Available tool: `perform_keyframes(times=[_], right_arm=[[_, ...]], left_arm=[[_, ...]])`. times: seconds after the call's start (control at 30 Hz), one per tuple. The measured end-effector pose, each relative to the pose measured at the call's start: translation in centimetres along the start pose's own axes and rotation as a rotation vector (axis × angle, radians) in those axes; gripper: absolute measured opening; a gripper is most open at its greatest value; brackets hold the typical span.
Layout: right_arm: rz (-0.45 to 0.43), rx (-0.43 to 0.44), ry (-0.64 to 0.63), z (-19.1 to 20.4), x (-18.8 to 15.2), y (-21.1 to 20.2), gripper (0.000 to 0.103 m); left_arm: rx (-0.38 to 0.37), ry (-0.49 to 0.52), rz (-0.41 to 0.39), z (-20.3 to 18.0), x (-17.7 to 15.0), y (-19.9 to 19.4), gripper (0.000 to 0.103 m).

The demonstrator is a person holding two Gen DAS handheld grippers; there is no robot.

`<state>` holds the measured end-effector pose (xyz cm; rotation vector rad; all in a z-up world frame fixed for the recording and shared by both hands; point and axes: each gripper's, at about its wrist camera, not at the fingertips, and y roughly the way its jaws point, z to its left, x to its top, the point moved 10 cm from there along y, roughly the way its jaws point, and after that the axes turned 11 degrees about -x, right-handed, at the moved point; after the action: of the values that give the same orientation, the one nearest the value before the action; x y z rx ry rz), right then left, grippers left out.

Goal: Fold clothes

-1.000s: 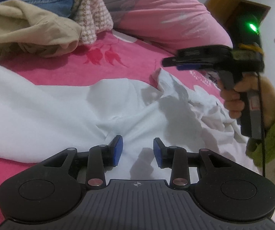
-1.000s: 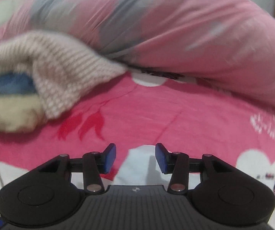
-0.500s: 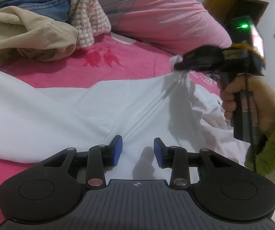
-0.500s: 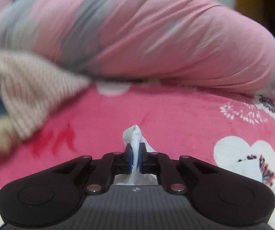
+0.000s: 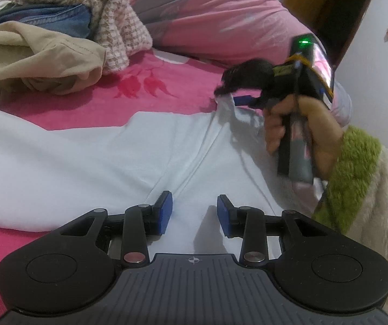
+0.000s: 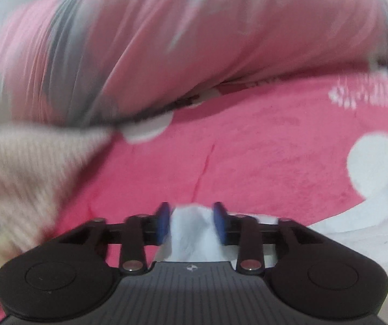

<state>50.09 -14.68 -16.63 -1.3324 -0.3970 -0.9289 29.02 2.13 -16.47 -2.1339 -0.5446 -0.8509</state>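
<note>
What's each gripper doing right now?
Left gripper: open, empty, over the white cotton garment.
Right gripper: jaws opening, white fabric between them.

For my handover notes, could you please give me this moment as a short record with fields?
surface: pink floral bedspread
garment being folded: white garment, spread flat
left claw: open, over the white garment, nothing between its pads
right claw: jaws opening, a bunched fold of the white garment between them
other clothes: beige garment, blue jeans, houndstooth knit, piled at the far left
behind: pink duvet
</note>
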Motion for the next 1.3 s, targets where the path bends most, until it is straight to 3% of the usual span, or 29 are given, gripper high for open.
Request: perform_keyframes(times=[0.1, 0.2, 0.4, 0.67, 0.83, 0.97, 1.03, 1.1, 1.3], right_arm=[[0.012, 0.091, 0.138, -1.9, 2.1, -1.1, 0.040], [0.005, 0.086, 0.120, -3.8, 3.7, -2.7, 0.041], [0.081, 0.028, -0.017, -6.9, 3.8, -3.7, 0.038], [0.157, 0.006, -0.143, -6.2, 2.3, -1.5, 0.037], [0.149, -0.016, -0.245, -8.3, 3.0, -1.2, 0.040], [0.149, -0.034, -0.426, -9.0, 2.8, -0.1, 0.041], [0.189, 0.006, -0.511, -8.9, 1.8, 0.2, 0.043], [0.176, 0.020, -0.605, -8.7, 1.1, -0.2, 0.043], [0.147, 0.079, -0.711, -8.4, 1.0, -1.6, 0.043]], left_arm=[[0.002, 0.006, 0.000, 0.0, 0.0, 0.0, 0.037], [-0.004, -0.007, -0.001, 0.0, 0.1, -0.1, 0.037], [-0.031, -0.069, -0.014, 0.2, 0.4, -0.5, 0.038], [-0.055, -0.112, -0.017, 0.6, 0.5, -0.6, 0.038], [-0.059, -0.116, -0.017, 0.7, 0.5, -0.6, 0.038], [-0.062, -0.119, -0.017, 0.8, 0.5, -0.6, 0.038], [-0.063, -0.120, -0.017, 0.9, 0.5, -0.6, 0.038], [-0.063, -0.116, -0.018, 0.9, 0.5, -0.5, 0.038], [-0.055, -0.094, -0.018, 0.8, 0.5, -0.3, 0.038]])
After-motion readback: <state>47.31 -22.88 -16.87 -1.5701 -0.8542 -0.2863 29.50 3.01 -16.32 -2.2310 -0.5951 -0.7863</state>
